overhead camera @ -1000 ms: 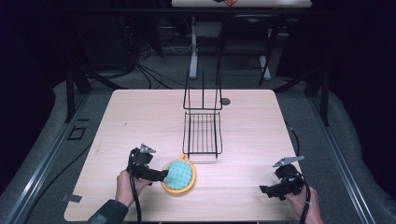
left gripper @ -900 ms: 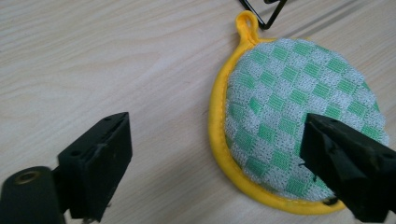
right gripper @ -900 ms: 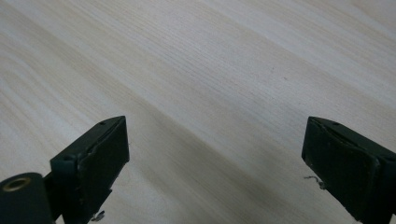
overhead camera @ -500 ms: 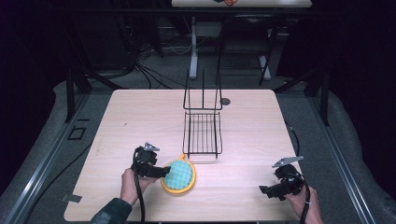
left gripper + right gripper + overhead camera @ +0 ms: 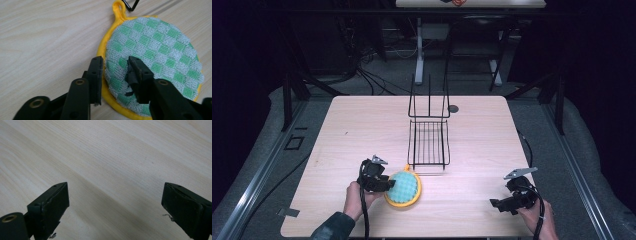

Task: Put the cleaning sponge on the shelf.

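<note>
Wood-grain table (image 5: 362, 125) carries everything. Near its front edge, left of centre, the person's left hand (image 5: 356, 199) holds the left gripper (image 5: 388, 183), which points right at a round scrubbing pad (image 5: 404, 188). The pad has a green-and-white checked mesh face and a yellow rim with a small yellow loop, and it lies flat on the table. In the left gripper view the gripper (image 5: 114, 65) has its jaws drawn close together and pinching the pad's (image 5: 155, 52) near edge: one jaw sits outside the yellow rim, the other presses on the mesh face.

Just behind the pad, toward the table's middle, a black wire rack (image 5: 428, 135) stands with its grid base flat and its tall back frame upright on the far side. A corner of its wire (image 5: 132, 5) lies just beside the pad's loop in the left gripper view. A small dark round spot (image 5: 454, 108) sits on the table by the rack's far right.

Near the front right corner, the right hand (image 5: 537, 215) holds the right gripper (image 5: 495, 204) pointing left, well apart from the pad. Its jaws (image 5: 115, 205) are spread wide over bare wood.
</note>
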Demonstrator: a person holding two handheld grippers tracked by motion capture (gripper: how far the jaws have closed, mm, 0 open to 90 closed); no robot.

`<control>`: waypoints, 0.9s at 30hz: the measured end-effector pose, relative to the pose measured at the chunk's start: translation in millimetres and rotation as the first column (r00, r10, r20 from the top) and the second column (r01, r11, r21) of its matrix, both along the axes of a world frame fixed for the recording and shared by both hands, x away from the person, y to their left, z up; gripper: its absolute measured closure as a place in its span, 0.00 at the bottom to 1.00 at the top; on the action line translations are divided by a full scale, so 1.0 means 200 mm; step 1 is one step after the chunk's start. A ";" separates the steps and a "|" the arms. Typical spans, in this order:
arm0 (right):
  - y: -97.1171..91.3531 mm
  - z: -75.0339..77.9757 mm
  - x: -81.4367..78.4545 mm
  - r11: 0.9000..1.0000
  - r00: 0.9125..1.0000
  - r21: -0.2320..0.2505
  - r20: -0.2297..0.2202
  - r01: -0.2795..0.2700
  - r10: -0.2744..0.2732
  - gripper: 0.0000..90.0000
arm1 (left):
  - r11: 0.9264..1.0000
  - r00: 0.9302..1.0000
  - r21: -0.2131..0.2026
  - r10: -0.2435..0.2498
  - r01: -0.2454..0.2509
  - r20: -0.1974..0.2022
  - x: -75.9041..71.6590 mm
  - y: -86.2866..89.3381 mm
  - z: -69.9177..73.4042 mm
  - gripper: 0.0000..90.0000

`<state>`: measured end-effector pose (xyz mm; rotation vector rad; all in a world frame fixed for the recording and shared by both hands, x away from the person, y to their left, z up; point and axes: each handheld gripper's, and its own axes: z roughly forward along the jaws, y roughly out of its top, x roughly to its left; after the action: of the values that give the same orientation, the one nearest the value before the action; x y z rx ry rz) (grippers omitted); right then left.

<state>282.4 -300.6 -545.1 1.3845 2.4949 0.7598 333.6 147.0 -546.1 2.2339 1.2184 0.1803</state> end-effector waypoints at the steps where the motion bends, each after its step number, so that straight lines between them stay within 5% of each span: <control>1: 0.00 0.00 0.00 1.000 1.000 0.000 0.000 0.000 0.000 0.08 | 1.000 1.000 -0.002 -0.004 0.004 0.000 0.00 0.00 0.00 0.78; 17: 0.00 0.01 0.00 1.000 1.000 0.000 0.000 -0.003 0.003 0.08 | 0.999 0.999 0.043 -0.027 0.026 0.037 -0.02 -0.04 -0.01 0.94; 27: 0.00 0.00 0.00 1.000 1.000 -0.004 0.007 -0.008 0.008 0.08 | 0.999 0.998 0.020 -0.037 0.036 0.050 -0.02 -0.02 0.03 0.96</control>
<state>282.5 -301.4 -544.2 1.3687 2.4974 0.7591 329.2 143.6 -540.2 2.2528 1.1531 0.2332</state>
